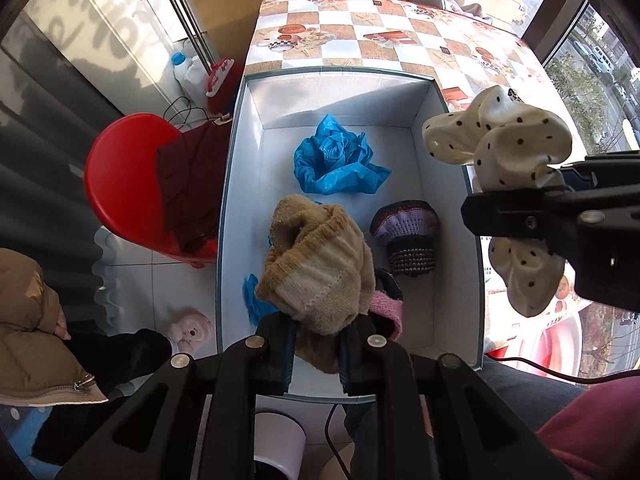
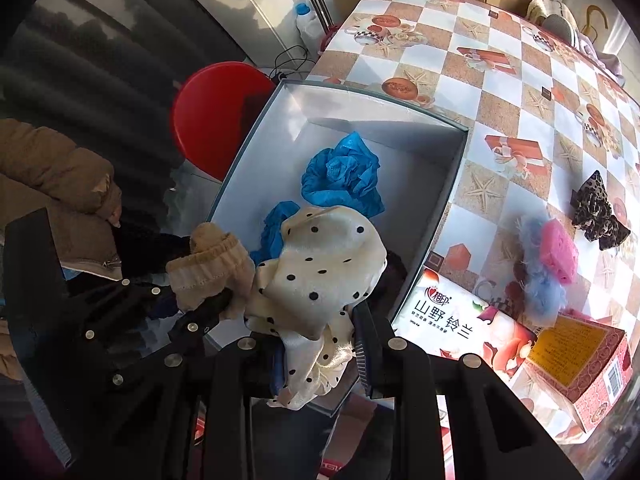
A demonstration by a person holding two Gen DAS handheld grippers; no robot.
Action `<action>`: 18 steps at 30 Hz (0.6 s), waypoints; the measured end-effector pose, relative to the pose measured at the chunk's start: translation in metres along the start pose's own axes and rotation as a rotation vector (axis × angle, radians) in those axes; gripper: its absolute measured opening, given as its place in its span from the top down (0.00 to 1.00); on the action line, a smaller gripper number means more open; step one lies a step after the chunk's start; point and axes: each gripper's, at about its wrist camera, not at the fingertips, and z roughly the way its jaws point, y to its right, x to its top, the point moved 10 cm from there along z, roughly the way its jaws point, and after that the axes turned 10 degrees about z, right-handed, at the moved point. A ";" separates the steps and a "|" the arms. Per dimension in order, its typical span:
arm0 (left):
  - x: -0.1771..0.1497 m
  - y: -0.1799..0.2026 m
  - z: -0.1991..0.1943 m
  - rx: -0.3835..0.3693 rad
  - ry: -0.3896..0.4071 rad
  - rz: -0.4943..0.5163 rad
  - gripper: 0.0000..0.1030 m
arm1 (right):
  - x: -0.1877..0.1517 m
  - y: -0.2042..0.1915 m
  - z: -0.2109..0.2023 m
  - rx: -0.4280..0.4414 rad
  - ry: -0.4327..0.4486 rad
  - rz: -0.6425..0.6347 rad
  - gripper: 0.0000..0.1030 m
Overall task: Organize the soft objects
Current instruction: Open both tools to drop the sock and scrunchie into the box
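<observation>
At the far left, off the table, a red plastic chair point(image 1: 128, 184) stands beside the box with a dark red cloth point(image 1: 192, 184) draped over its seat. Next comes the open white-lined cardboard box point(image 1: 236, 184), set at the near left part of the table point(image 1: 360, 36) with its checkered, starfish-printed covering. Inside the box, a crumpled blue plastic bag point(image 1: 336, 160) lies toward the far end, and a purple-and-black knitted piece point(image 1: 406, 236) sits near the right wall.

The left hand-held gripper point(image 1: 316, 346) is clenched on a beige knitted sock point(image 1: 320, 264), held over the near end of the box, above a pink fuzzy item point(image 1: 386, 308) and another scrap of blue plastic point(image 1: 256, 300).

The right hand-held gripper point(image 2: 320, 344) is grasping a cream polka-dot scrunchie point(image 2: 320, 268), hanging over the box's near right wall; in the left wrist view it sits just at the right rim.

Further right on the table lie a tissue pack with Chinese lettering point(image 2: 444, 320), a fluffy blue scrunchie point(image 2: 540, 284) touching a pink scrunchie point(image 2: 560, 252), a leopard-print scrunchie point(image 2: 598, 210) just beyond them, and a pink-patterned carton point(image 2: 580, 368) at the near edge.
</observation>
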 end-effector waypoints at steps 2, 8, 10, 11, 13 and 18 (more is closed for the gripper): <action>0.000 0.000 0.000 0.002 0.000 0.000 0.82 | 0.001 0.001 0.001 -0.001 0.000 0.001 0.72; -0.003 -0.001 0.007 -0.004 -0.018 -0.008 0.81 | 0.003 -0.001 0.004 -0.007 -0.001 -0.011 0.72; -0.005 -0.001 0.008 -0.003 -0.021 -0.009 0.79 | 0.005 -0.001 0.006 -0.010 0.000 -0.014 0.72; -0.004 -0.001 0.007 -0.003 -0.021 -0.009 0.79 | 0.006 -0.002 0.006 -0.010 0.004 -0.013 0.71; -0.005 -0.001 0.008 -0.005 -0.019 -0.007 0.74 | 0.007 -0.002 0.006 -0.007 0.008 -0.011 0.71; -0.001 -0.001 0.005 -0.005 0.001 -0.009 0.20 | 0.009 -0.002 0.004 -0.009 0.022 0.001 0.23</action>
